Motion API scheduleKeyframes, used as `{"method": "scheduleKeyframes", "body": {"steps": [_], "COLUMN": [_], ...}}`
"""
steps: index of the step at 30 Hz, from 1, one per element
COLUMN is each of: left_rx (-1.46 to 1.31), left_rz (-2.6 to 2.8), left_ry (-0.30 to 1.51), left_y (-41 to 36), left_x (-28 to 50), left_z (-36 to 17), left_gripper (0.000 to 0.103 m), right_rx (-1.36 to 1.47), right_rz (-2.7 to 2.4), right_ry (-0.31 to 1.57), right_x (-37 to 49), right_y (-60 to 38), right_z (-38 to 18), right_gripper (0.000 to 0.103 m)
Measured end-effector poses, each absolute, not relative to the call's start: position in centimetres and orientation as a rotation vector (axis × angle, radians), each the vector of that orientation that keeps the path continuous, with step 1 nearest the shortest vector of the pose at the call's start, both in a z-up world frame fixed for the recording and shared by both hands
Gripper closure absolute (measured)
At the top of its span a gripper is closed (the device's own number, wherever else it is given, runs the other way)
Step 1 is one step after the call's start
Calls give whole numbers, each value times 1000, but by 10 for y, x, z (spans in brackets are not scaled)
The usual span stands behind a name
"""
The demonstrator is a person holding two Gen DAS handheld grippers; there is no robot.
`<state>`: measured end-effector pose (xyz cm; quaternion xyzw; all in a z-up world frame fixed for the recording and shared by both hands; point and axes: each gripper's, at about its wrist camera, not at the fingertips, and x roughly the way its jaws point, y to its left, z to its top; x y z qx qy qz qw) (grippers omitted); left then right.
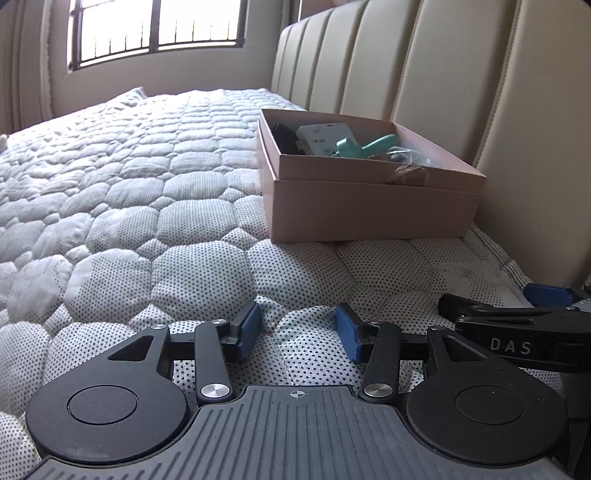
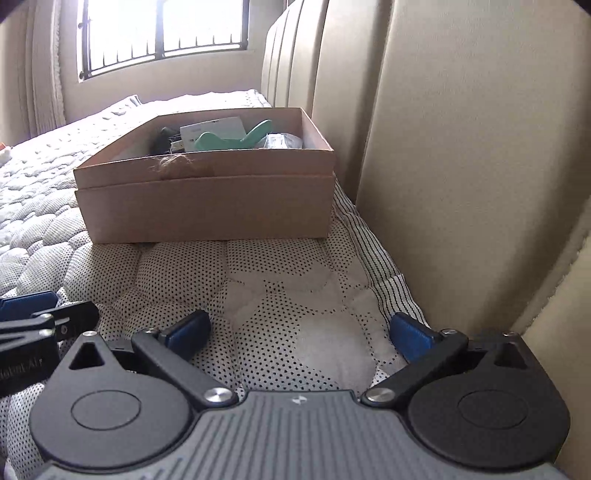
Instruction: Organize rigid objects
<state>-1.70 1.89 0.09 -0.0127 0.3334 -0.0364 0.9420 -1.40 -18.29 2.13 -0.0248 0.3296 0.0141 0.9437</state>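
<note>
A pink-brown cardboard box [image 1: 373, 206] stands on the mattress against the headboard; it also shows in the right wrist view [image 2: 207, 206]. Inside lie a pale power strip [image 1: 325, 136], a teal plastic tool [image 1: 369, 147], a black object [image 1: 282, 134] and clear wrapped items [image 2: 280, 141]. A tuft of brown fibre [image 2: 171, 164] hangs over the near rim. My left gripper [image 1: 299, 332] is open and empty, low over the mattress in front of the box. My right gripper [image 2: 299, 332] is open wide and empty, beside the left one, close to the headboard.
The quilted dotted mattress [image 1: 110, 184] stretches left toward a barred window [image 1: 155, 29]. The padded beige headboard [image 2: 461, 147] stands along the right. The right gripper's body [image 1: 517, 332] shows at the left view's right edge.
</note>
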Motion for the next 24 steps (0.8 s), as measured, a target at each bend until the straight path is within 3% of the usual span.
{"method": "scheduleKeyframes", "body": {"steps": [24], "left_rx": [58], "left_rz": [-42], "left_ry": [681], "left_y": [5], "left_x": [-15], "left_z": [0], "left_gripper": [52], "right_rx": [-33], "right_rz": [68], "right_ry": [658], "right_x": [-12], "right_y": [-186], "right_z": [18], "right_gripper": [0]}}
